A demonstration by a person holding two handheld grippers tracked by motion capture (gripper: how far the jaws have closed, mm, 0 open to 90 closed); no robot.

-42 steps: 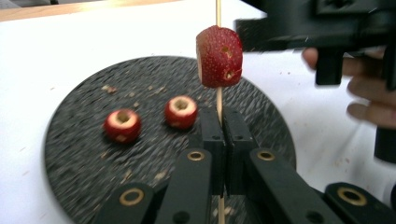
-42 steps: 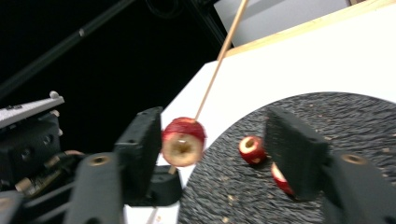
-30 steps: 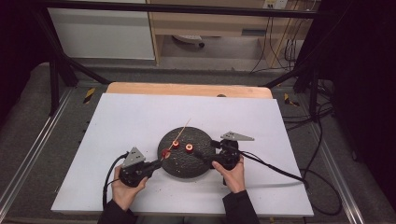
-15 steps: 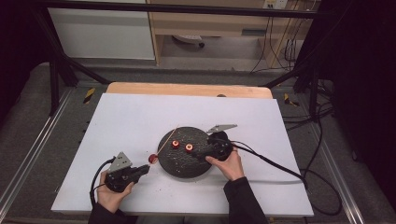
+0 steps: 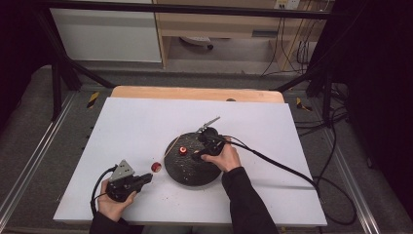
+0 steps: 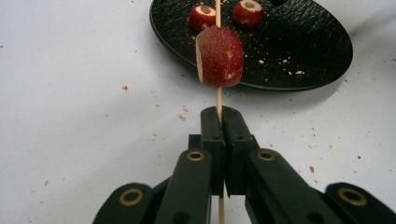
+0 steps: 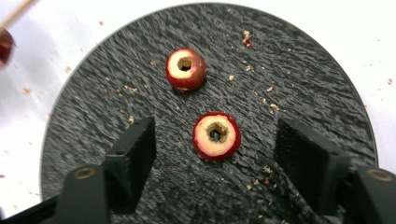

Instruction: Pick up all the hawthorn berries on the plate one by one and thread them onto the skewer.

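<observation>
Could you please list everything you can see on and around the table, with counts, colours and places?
Cored red fruit pieces: two, red with pale flesh, on the plate; the nearer one lies between the right gripper's jaws, untouched.
Skewered fruit piece: one, red, on the skewer, over the sheet left of the plate.
Skewer: one, pale wood, clamped in the left gripper.
Plate: one, black, round, mid-table.
Sheet: one, white, covering the table.
Crumbs: many, reddish, scattered.
Left gripper: black, shut on the skewer.
Right gripper: black, jaws just closing.
</observation>
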